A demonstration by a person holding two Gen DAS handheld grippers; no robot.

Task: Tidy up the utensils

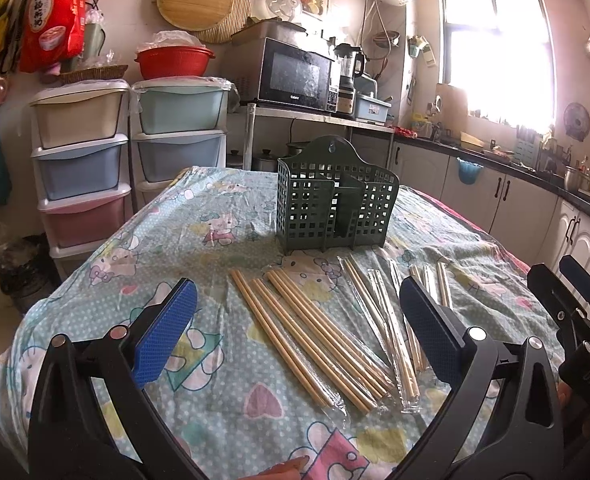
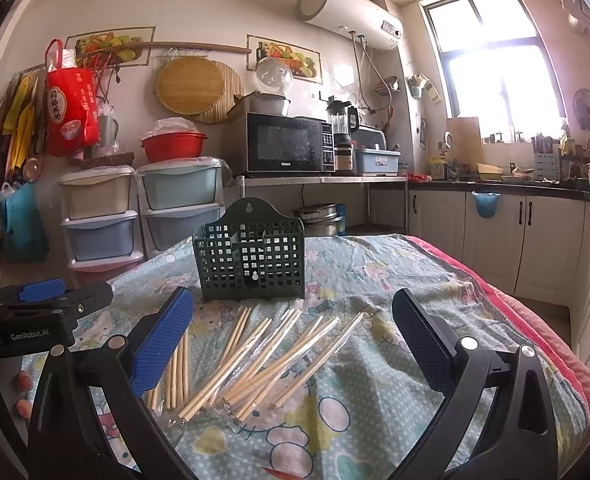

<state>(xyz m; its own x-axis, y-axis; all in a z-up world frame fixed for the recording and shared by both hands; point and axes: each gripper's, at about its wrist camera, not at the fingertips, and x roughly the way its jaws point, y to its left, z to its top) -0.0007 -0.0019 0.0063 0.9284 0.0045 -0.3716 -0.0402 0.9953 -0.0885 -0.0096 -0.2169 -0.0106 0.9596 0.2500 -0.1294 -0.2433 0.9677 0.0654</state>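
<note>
Open cloth (image 1: 223, 368) left of the chopsticks (image 1: 315, 332), bare up to the table edge. Ahead, blocked by the green basket (image 1: 335, 196), upright just beyond the chopstick tips. Clear cloth right of the basket too. Crowded on the right by the other gripper (image 1: 575, 300).

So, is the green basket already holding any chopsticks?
Empty: through the green basket lattice nothing shows inside; the chopsticks all lie on the tablecloth before it.
</note>
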